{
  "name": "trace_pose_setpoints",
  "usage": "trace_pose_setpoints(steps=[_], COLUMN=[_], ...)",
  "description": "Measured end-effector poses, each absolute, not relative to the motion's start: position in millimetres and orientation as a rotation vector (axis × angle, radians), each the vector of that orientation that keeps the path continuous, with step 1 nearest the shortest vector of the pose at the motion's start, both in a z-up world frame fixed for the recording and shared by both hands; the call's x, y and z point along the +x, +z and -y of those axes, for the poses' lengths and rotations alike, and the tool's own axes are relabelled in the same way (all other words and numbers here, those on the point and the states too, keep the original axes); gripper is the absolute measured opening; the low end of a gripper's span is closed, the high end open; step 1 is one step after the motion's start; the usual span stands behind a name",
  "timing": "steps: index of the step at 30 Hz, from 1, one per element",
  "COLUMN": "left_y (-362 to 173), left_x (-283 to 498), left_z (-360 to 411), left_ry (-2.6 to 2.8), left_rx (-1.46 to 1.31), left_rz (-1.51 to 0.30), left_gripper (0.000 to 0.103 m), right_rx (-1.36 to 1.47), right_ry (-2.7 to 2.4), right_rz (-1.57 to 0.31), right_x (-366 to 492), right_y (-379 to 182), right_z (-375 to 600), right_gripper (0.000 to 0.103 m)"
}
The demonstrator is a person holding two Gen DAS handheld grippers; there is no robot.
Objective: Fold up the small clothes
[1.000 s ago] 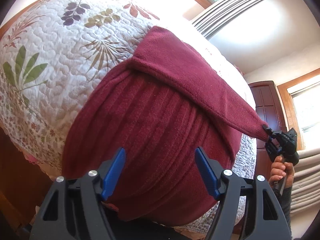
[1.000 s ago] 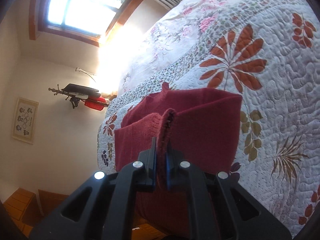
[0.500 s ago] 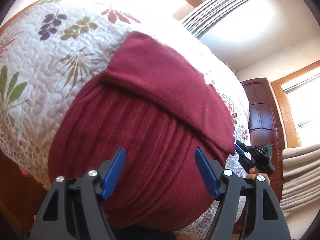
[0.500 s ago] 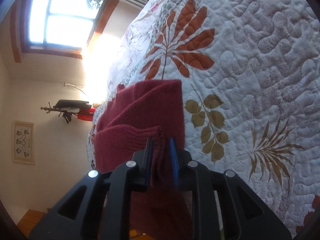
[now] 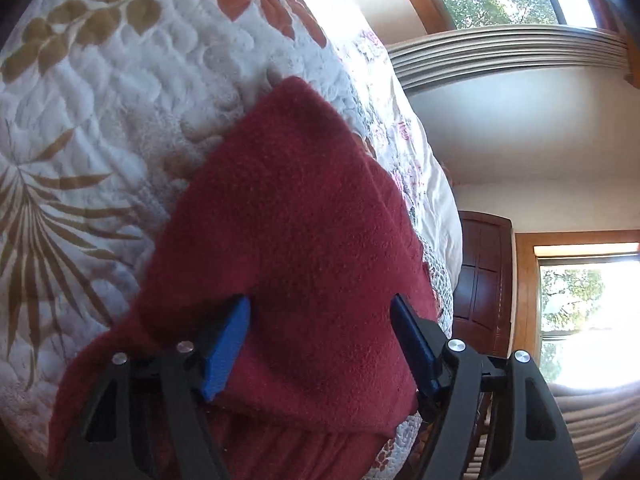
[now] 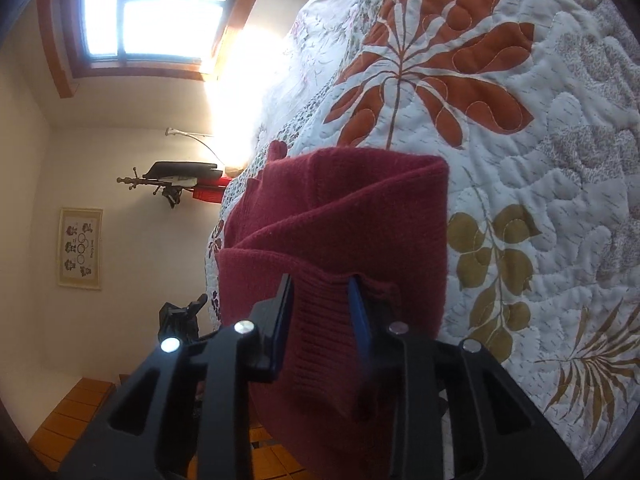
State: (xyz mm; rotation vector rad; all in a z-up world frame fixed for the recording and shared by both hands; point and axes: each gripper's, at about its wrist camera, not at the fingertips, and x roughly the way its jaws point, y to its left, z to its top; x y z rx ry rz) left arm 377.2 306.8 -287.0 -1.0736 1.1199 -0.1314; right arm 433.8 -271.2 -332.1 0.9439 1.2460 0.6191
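We see a bed covered by a white quilt (image 5: 100, 92) stitched with printed leaves in rust, olive and tan; it fills most of both wrist views. On the quilt, near the bed's edge, lies the dark red sweater (image 5: 292, 216), folded over on itself so that a smooth upper layer sits across a ribbed layer beneath (the ribbing shows along the bottom of the left view and between the fingers in the right view). In the right view the sweater (image 6: 352, 216) forms a blocky folded shape with a squared corner towards the leaf print.

Our left gripper (image 5: 320, 340) hangs just over the sweater with its blue-padded fingers (image 5: 224, 344) spread wide apart, gripping nothing. Our right gripper (image 6: 320, 312) has its fingers parted as well, with a band of ribbed fabric lying between them; we cannot tell whether the pads touch the cloth.

Beyond the bed we see windows (image 6: 160, 4), a dark wooden door (image 5: 480, 280) and a small framed picture (image 6: 80, 248) on the wall.
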Motion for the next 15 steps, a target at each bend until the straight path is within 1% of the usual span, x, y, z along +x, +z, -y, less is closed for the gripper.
trace_pose_setpoints(steps=[1,3,5,7,9,11,12,13,14,15], left_y=[-279.3,-258.9,-242.5,-242.7,-261.4,-287.8,-298.5,-301.1,-298.1,-291.6], left_x=[378.2,388.5,406.5,431.3,454.1,469.8,473.5,474.7,474.3,471.6], left_z=[-305.2,-302.9,-305.4,-312.3,-319.4,-323.1,-322.9,-322.7,-321.4,-320.2], left_ry=[-0.147,-0.217,-0.226,-0.198,-0.157,-0.088,-0.088,-0.093,-0.106,-0.136], left_rx=[-1.072,-1.06,-1.022,-1.005,-1.031,-1.038,-1.054,-1.056,-1.053,-1.057], left_rz=[-1.112,-1.068,-1.023,-1.018,-1.056,-1.125,-1.145,-1.145,-1.142,-1.132], left_gripper=[0.073,0.073,0.08,0.081,0.081,0.081,0.081,0.081,0.081,0.081], right_rx=[0.932,0.919,0.903,0.903,0.891,0.856,0.865,0.88,0.894,0.904], right_ry=[0.626,0.688,0.732,0.752,0.753,0.702,0.684,0.663,0.65,0.651], right_rz=[-1.224,-1.182,-1.177,-1.192,-1.222,-1.254,-1.259,-1.258,-1.244,-1.219], right_x=[434.3,436.8,441.3,442.3,440.2,436.7,434.4,430.9,426.0,419.2], right_y=[-324.4,-306.4,-298.6,-300.7,-309.0,-322.4,-327.4,-328.5,-323.9,-316.4], right_z=[275.8,275.3,267.9,259.6,251.2,249.4,252.5,256.2,260.3,263.4], right_gripper=[0.031,0.033,0.033,0.033,0.033,0.026,0.015,0.014,0.017,0.032])
